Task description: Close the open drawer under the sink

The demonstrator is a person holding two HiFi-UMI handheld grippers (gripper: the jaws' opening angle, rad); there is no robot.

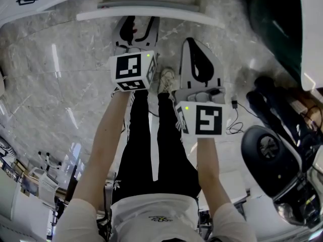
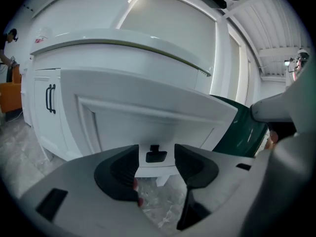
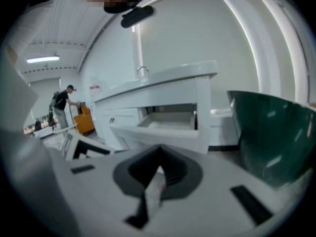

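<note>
The open white drawer (image 1: 151, 15) juts out at the top of the head view, under the sink counter (image 2: 123, 38). In the left gripper view its front panel (image 2: 148, 107) fills the middle, with a small black handle (image 2: 156, 155) low on it. My left gripper (image 2: 156, 161) stands open just short of that panel; the handle shows in the gap beyond the pads, untouched. From above, the left gripper (image 1: 139, 25) is right below the drawer front. My right gripper (image 1: 196, 47) is shut and empty, farther back and to the right. Its own view shows the drawer (image 3: 168, 127) pulled out below the faucet (image 3: 142, 70).
A dark green bin (image 3: 271, 132) stands to the right of the cabinet. A black round machine (image 1: 267, 155) and a cable (image 1: 234, 120) lie on the marble floor at right. White cupboards with black handles (image 2: 49, 98) are at left. A person (image 3: 61, 105) stands far off.
</note>
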